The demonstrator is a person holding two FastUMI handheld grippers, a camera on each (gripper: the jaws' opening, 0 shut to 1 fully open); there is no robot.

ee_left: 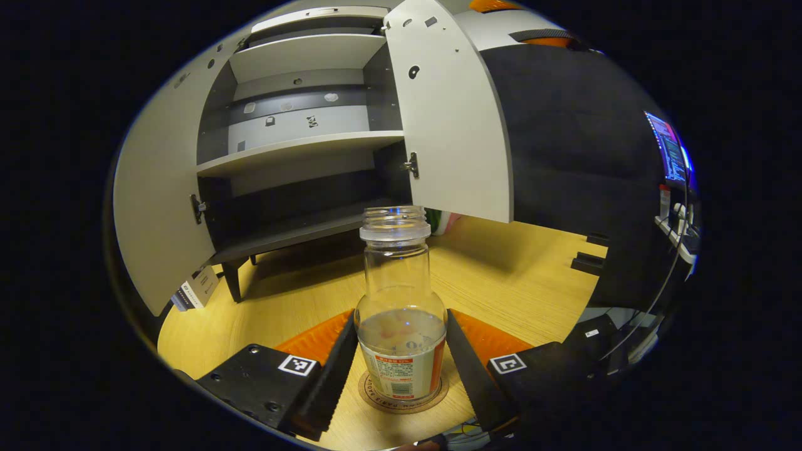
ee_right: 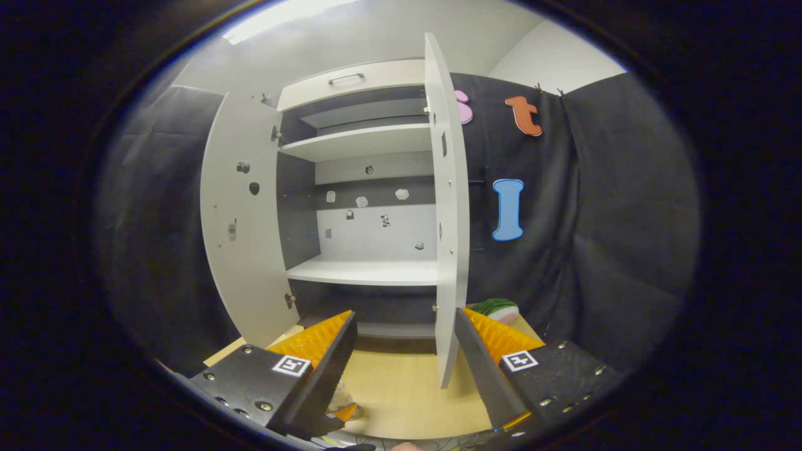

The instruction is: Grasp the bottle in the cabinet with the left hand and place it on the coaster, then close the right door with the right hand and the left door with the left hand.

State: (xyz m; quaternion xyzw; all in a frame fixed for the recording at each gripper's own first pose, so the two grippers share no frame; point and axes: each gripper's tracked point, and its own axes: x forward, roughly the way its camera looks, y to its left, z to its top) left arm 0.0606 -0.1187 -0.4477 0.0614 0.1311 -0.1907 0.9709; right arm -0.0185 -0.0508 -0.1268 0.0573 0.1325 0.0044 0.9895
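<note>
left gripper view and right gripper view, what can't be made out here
- Round cardboard coaster, left gripper view: middle hidden under the clear glass bottle.
- Left gripper: contact between fingers and bottle unclear.
- Green-striped object, right gripper view: partly behind the white right cabinet door; identity unclear.
- Small stickers on the cabinet back wall: too small.

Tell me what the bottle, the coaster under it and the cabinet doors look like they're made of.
The bottle looks like clear glass or hard plastic: you can see the table through it, and it has a printed paper-like label. The coaster looks like cork or pressed board, brown and matte. The cabinet doors look like matte white laminated board, with flat panels and metal hinges.
</note>
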